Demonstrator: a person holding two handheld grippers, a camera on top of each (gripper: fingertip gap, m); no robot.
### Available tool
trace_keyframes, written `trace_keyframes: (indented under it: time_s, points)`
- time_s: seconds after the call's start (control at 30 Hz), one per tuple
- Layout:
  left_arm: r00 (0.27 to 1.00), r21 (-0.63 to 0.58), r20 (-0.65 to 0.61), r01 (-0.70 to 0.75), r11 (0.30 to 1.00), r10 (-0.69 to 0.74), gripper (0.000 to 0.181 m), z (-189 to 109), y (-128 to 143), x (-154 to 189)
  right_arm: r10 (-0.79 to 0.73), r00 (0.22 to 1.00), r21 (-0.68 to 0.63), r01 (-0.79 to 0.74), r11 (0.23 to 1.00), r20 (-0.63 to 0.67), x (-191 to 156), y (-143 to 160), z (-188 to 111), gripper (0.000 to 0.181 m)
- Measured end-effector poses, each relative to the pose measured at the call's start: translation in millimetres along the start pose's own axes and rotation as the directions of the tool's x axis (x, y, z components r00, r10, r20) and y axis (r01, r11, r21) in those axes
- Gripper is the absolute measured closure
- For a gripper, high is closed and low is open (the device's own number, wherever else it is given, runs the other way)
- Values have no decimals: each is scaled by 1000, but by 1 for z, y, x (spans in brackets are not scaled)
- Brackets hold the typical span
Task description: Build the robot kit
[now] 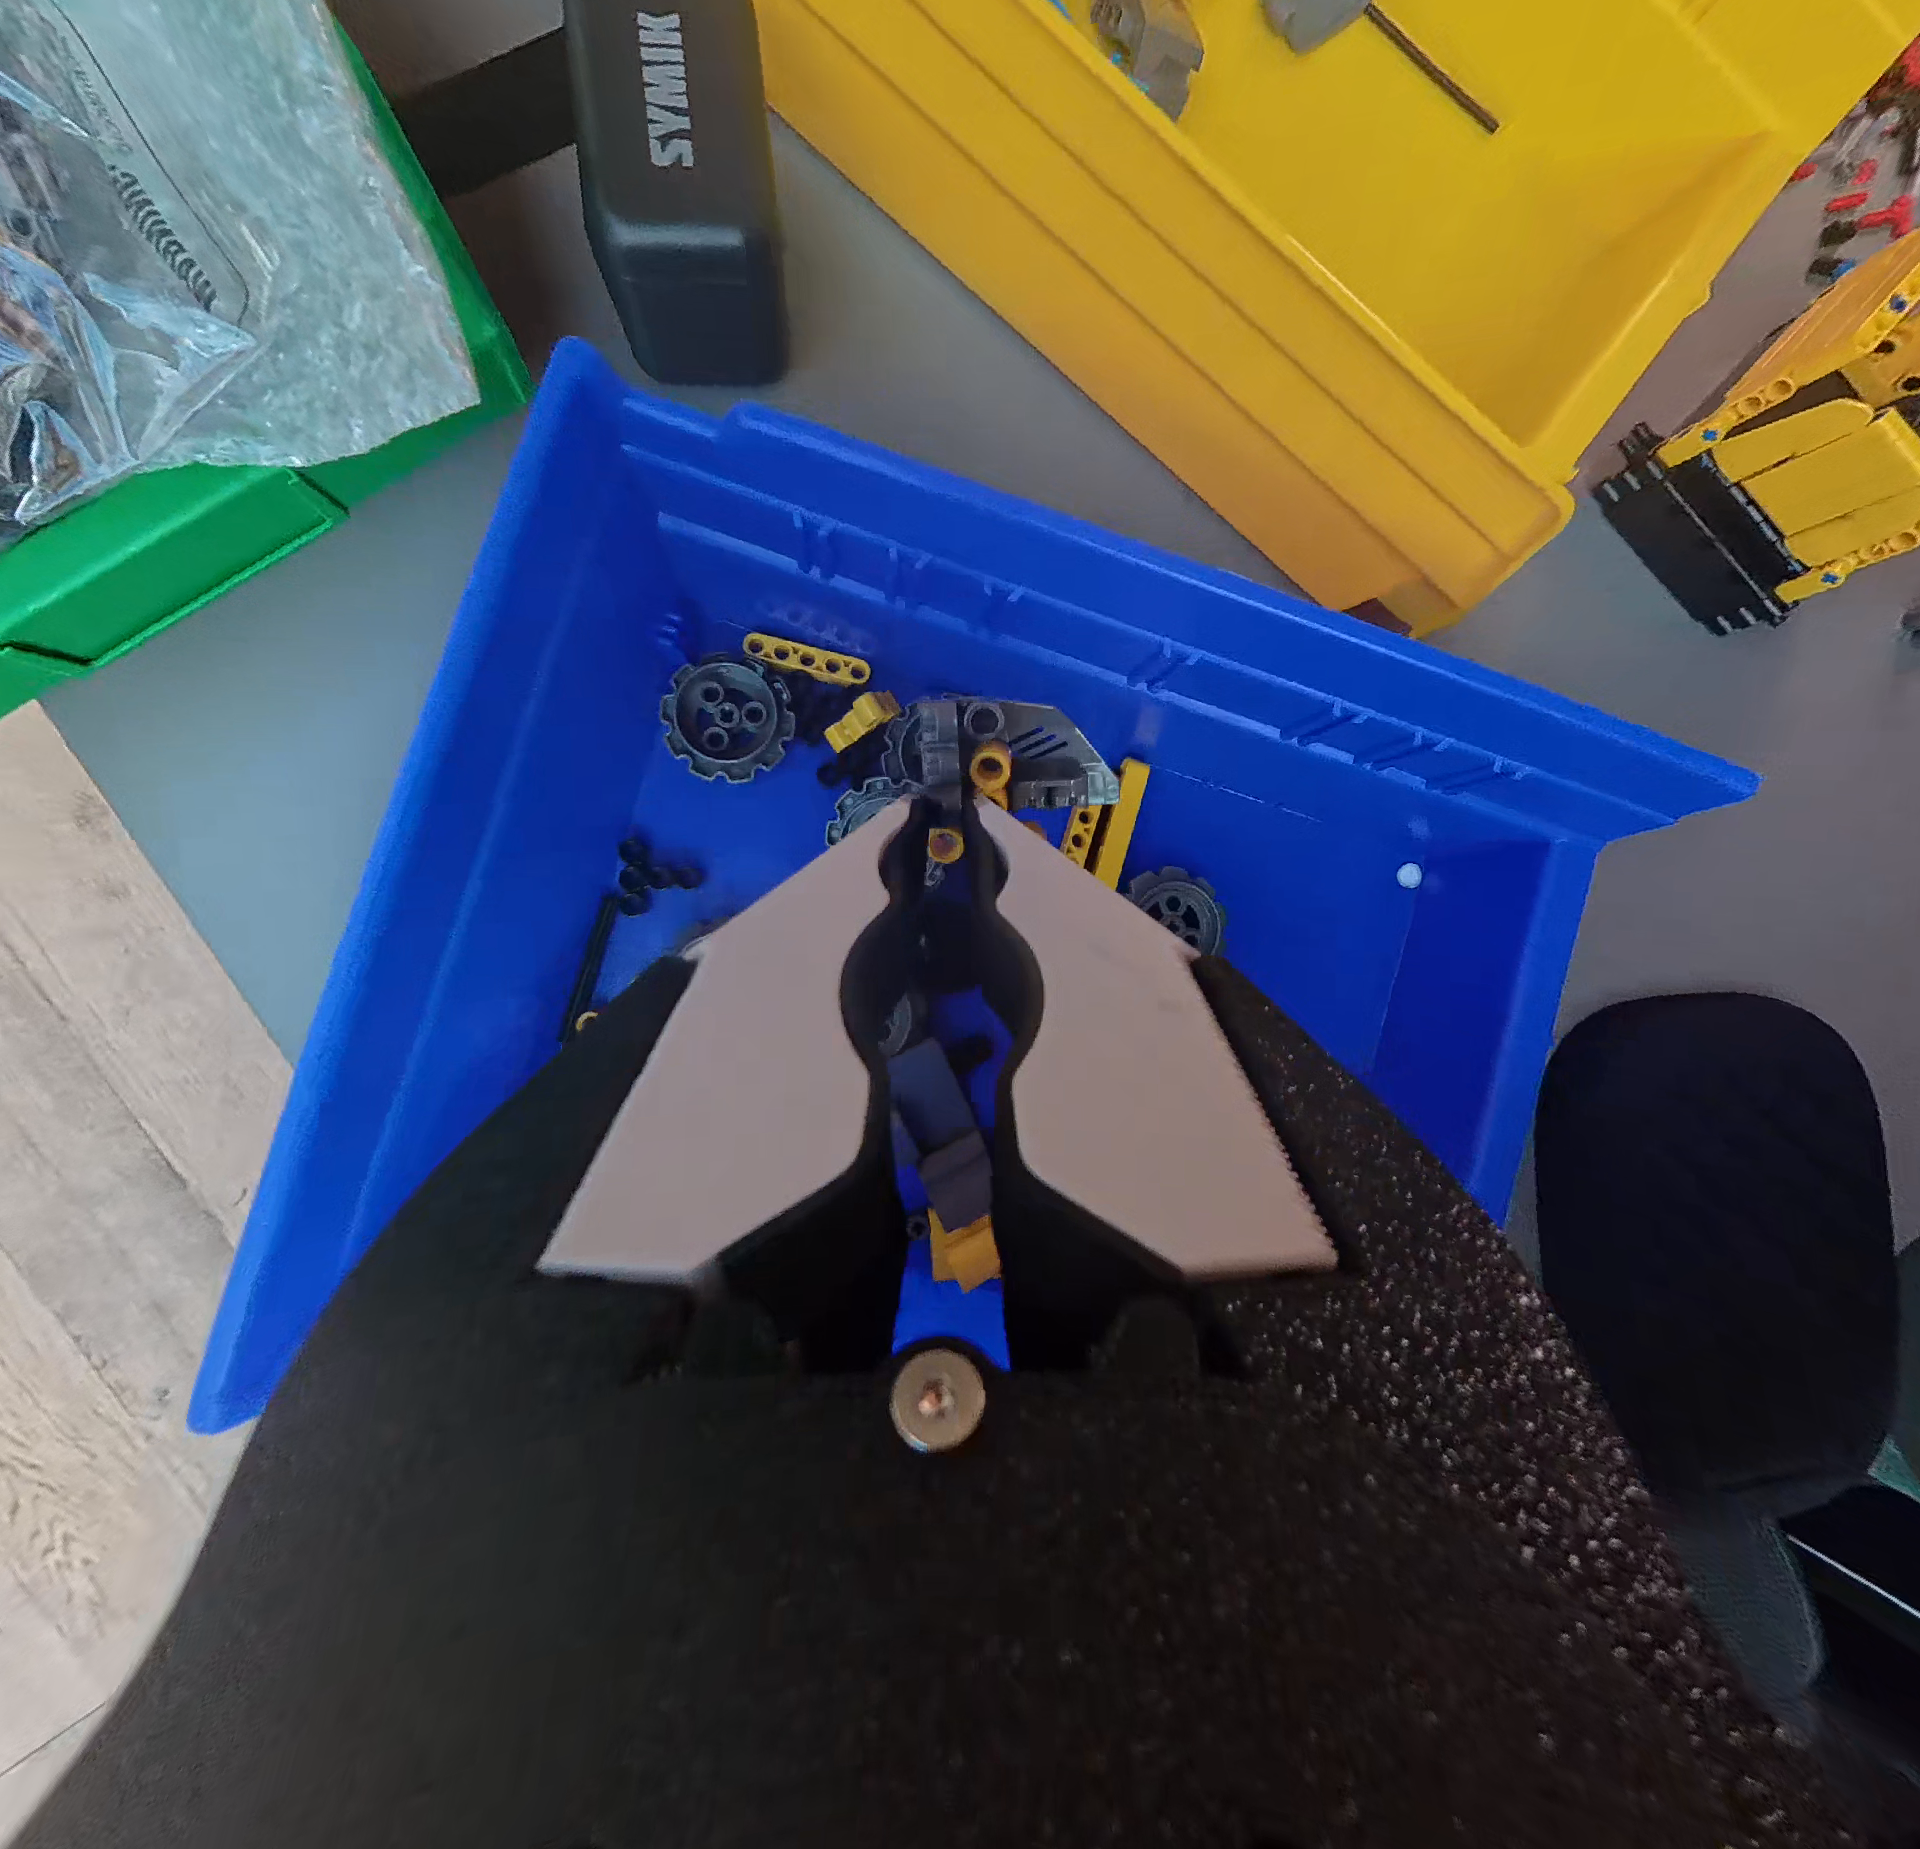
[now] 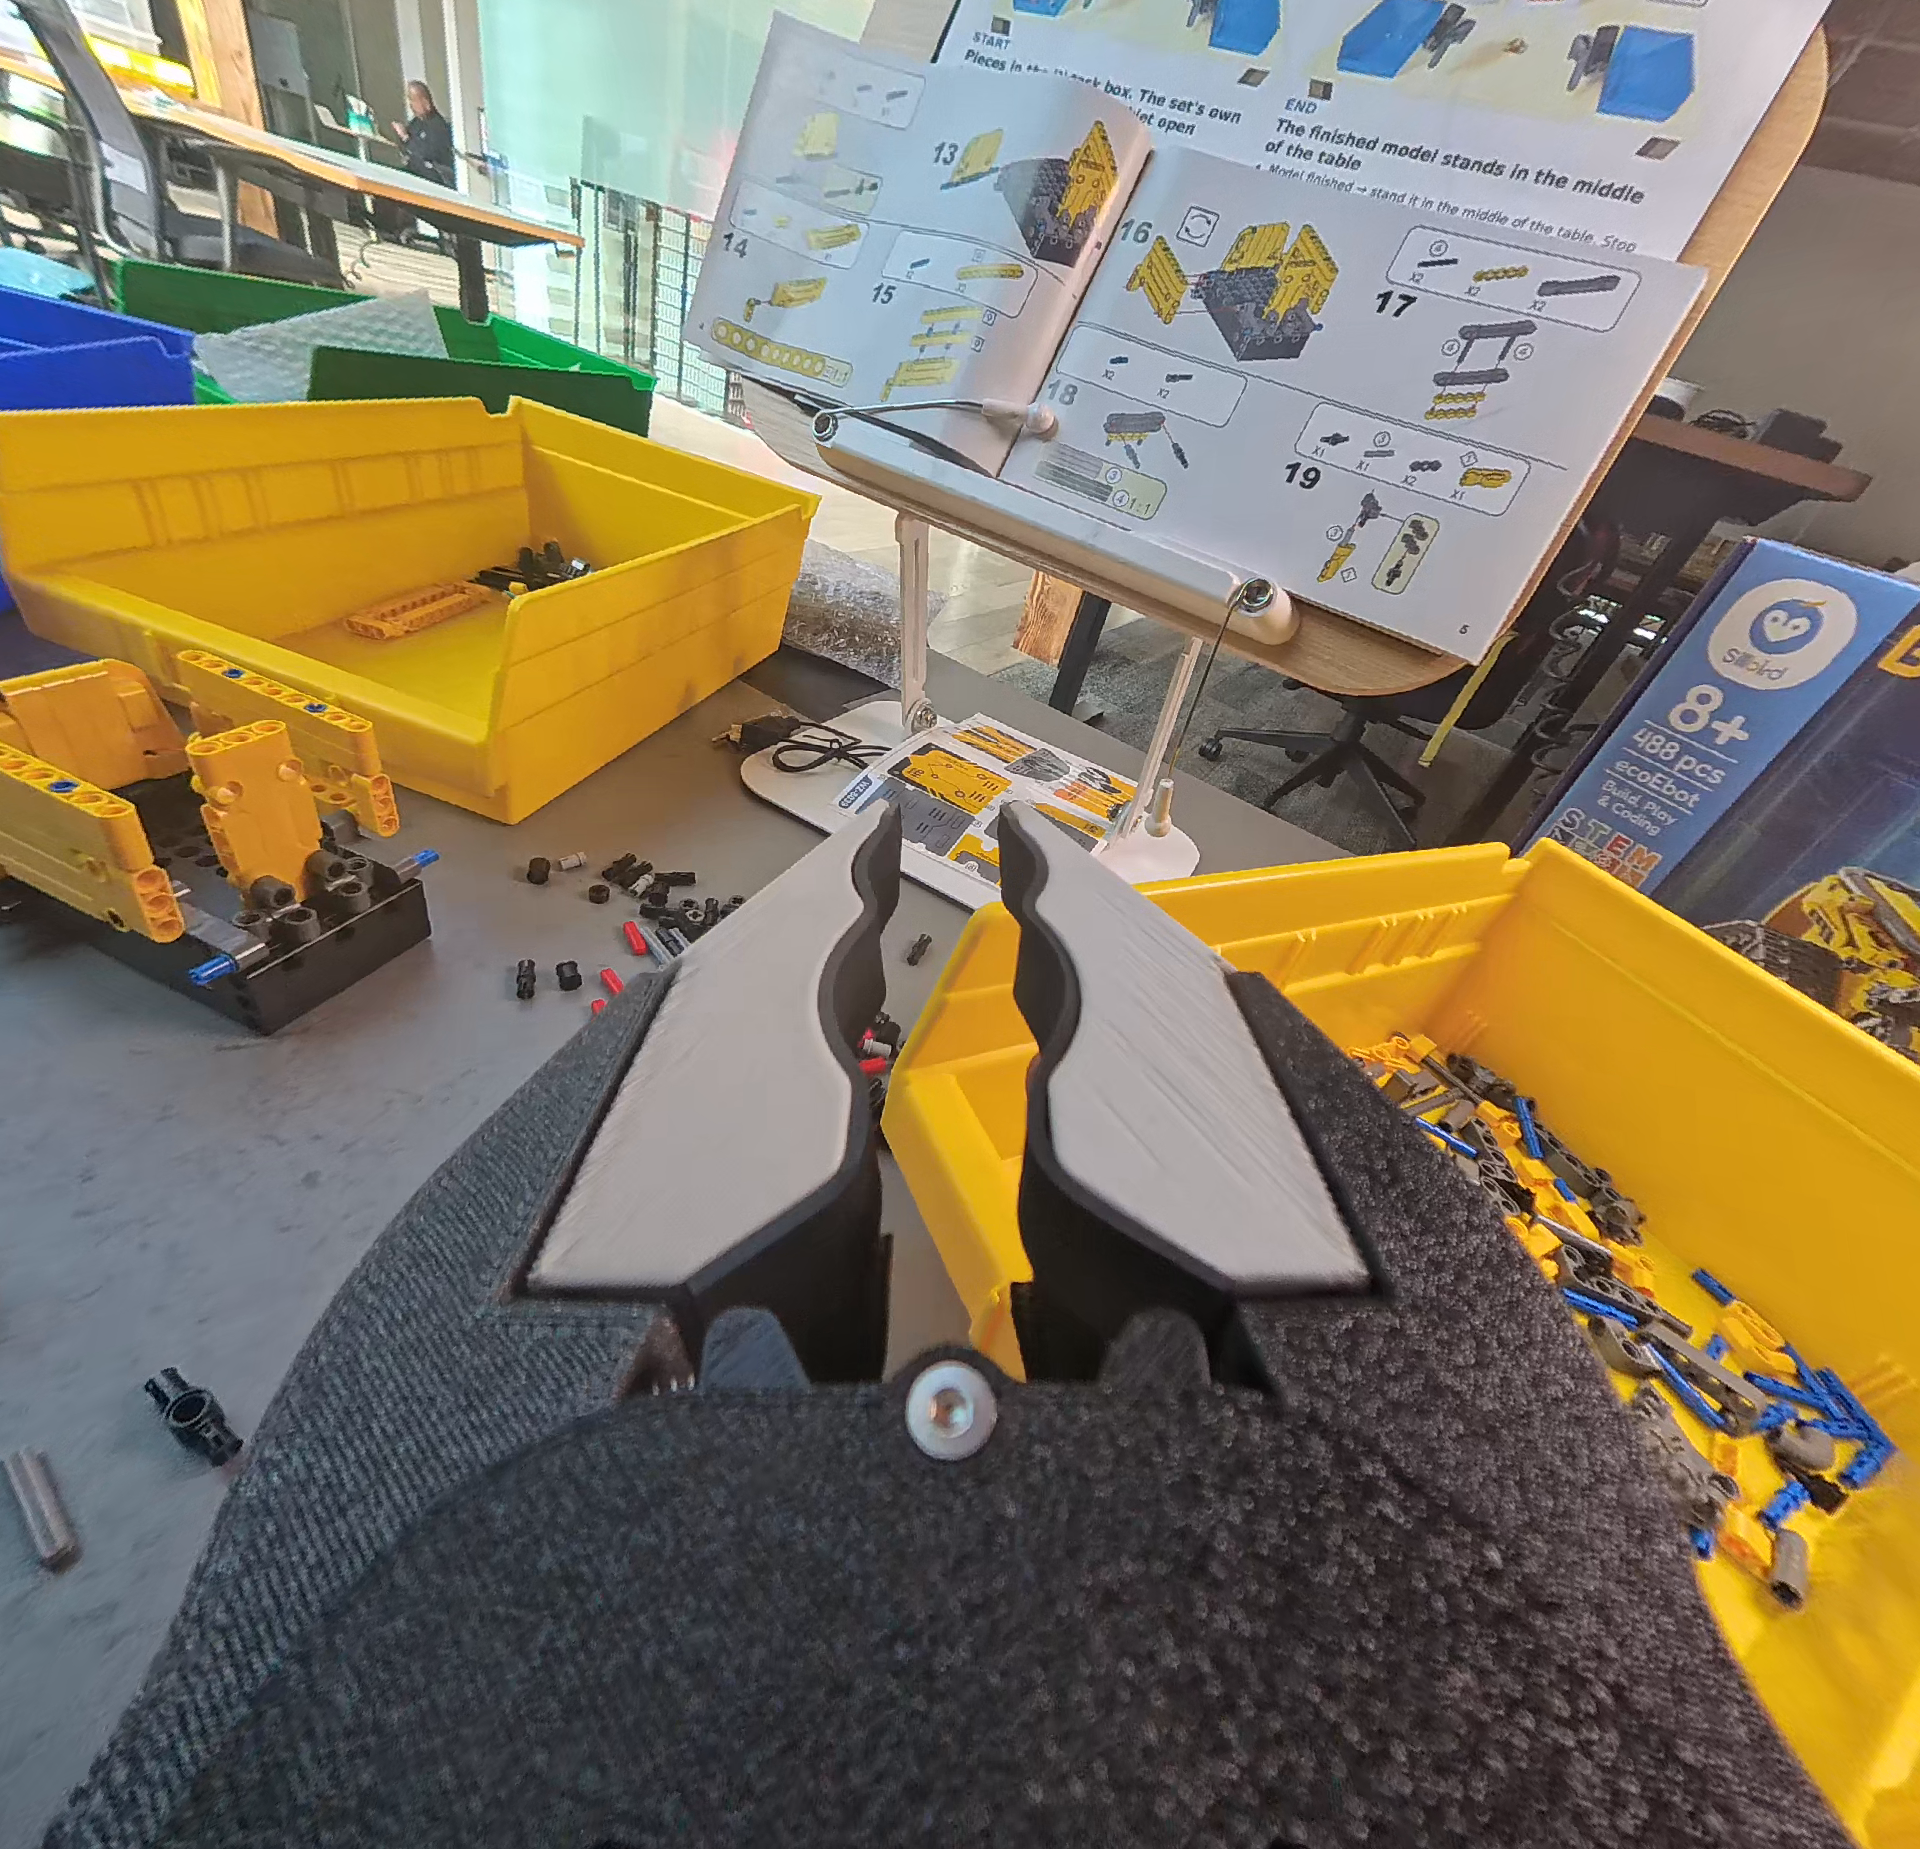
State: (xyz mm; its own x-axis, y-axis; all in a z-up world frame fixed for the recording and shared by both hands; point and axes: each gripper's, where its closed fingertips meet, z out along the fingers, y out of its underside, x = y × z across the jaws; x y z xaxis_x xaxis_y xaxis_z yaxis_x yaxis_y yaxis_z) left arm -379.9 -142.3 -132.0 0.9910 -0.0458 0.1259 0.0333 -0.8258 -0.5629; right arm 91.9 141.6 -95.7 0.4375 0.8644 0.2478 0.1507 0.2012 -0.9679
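In the left wrist view my left gripper (image 1: 943,812) points down into a blue bin (image 1: 582,552). Its jaws are nearly together on a small yellow connector piece (image 1: 943,843). Just beyond the tips lie a grey curved panel (image 1: 1049,750), dark gear wheels (image 1: 727,721) and a yellow holed beam (image 1: 808,654). In the right wrist view my right gripper (image 2: 948,823) is open and empty. It hovers over the near left corner of a yellow bin (image 2: 1558,968) that holds several small grey, blue and yellow pieces (image 2: 1610,1269).
A partly built yellow and black model (image 2: 208,843) stands on the grey table, with loose black and red pins (image 2: 644,900) beside it. A second yellow bin (image 2: 582,698), an open booklet on a stand (image 2: 1195,345), a blue box (image 2: 1714,750), a green bin (image 1: 156,573) and a black case (image 1: 675,189) surround them. Spacing between my two grippers at the tips: around 55 cm. My left gripper is the nearer one to the black case (image 1: 675,189): about 20 cm, against 55 cm.
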Motion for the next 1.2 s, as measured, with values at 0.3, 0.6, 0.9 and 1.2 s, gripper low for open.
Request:
trace_keyframes:
  time_s: [0.3, 0.6, 0.9, 1.2]
  points:
    - [991, -16, 100, -89, 996, 90, 177, -5, 5, 12, 2, 1000, -11, -1, 1000, 10, -3, 5, 1, 163]
    - [984, -293, 121, -88, 952, 128, 156, 26, 60, -11, 4, 1000, -19, -4, 1000, -3, -2, 6, -1, 163]
    - [969, -481, 66, -179, 858, 239, 151, 58, 83, -11, 20, 999, -38, -21, 999, -30, 2, 14, -7, 162]
    - [970, -383, 181, -83, 920, 163, 151, 20, 56, -31, 30, 998, -29, -31, 999, -47, 8, 13, -13, 163]
